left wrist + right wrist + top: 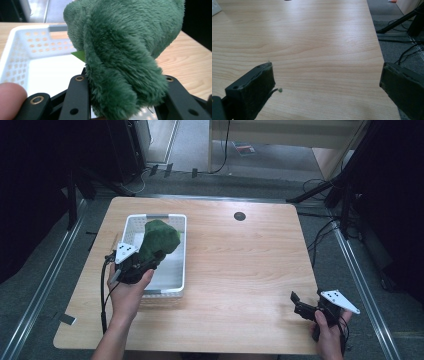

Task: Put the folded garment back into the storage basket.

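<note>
Over the white basket (131, 227), at about ten o'clock from the table (240, 270) centre, I am holding a green plush toy (159, 239) in the left gripper (142, 262). Its jaws are clamping one narrow end of the toy; in the left gripper view the fur (120, 50) is bulging out between and over the two black jaws. The toy is hanging above the basket interior, and I cannot tell whether its far end is touching the basket floor or rim.

The right gripper (298, 303) is resting near the table's five o'clock corner with its jaws spread wide and nothing between them; bare wood is showing in the gap in the right gripper view.

Risk assessment: the grip is sitting on soft pile rather than a firm core, so the toy could be slipping free under its own weight if I tilt or jerk the hand. The bulk of the toy is hanging beyond the jaws, so any swing could be carrying it against the basket's right wall and nudging the light basket. A release made too high could let the toy bounce over the rim.

Orientation: the toy's long axis is running from the gripper toward roughly one o'clock, with the wider end pointing away from me.
</note>
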Available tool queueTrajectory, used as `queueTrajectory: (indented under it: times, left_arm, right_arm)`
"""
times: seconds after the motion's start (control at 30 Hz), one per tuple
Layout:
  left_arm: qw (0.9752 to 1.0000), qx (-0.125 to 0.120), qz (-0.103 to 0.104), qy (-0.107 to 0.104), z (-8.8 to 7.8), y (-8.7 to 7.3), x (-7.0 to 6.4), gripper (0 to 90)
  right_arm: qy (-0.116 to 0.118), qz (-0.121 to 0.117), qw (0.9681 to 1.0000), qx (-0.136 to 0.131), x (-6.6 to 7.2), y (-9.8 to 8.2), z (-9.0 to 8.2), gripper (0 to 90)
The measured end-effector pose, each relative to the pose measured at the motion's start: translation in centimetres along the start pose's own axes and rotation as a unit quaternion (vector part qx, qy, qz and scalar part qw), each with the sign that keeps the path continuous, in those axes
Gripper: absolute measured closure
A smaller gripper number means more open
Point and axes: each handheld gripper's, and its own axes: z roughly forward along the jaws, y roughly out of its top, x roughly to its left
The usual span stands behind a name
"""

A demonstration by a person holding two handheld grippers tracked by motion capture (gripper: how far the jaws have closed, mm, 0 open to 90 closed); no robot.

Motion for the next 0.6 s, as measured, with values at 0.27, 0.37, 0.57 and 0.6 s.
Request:
queueTrajectory:
  times: [0.27,0.37,0.57,0.6]
  left_arm:
    - [0.9993,0.02,-0.011,0.029,0.9,-0.9,2.5,62.4]
    - [0.999,0.026,-0.016,0.033,1.3,-0.8,2.9,62.2]
    - [0.9969,0.065,-0.016,0.04,2.3,-0.4,3.0,61.6]
    - [0.9963,0.074,-0.014,0.041,2.5,-0.3,3.0,61.5]
  right_arm:
    - [-0.001,0.002,1.0,0.0,0.0,0.0,0.0,0.0]
    - [0.0,0.001,1.0,0.0,0.0,0.0,0.0,0.0]
    - [-0.001,0.002,1.0,0.0,0.0,0.0,0.0,0.0]
    - [-0.001,0.002,1.0,0.0,0.0,0.0,0.0,0.0]
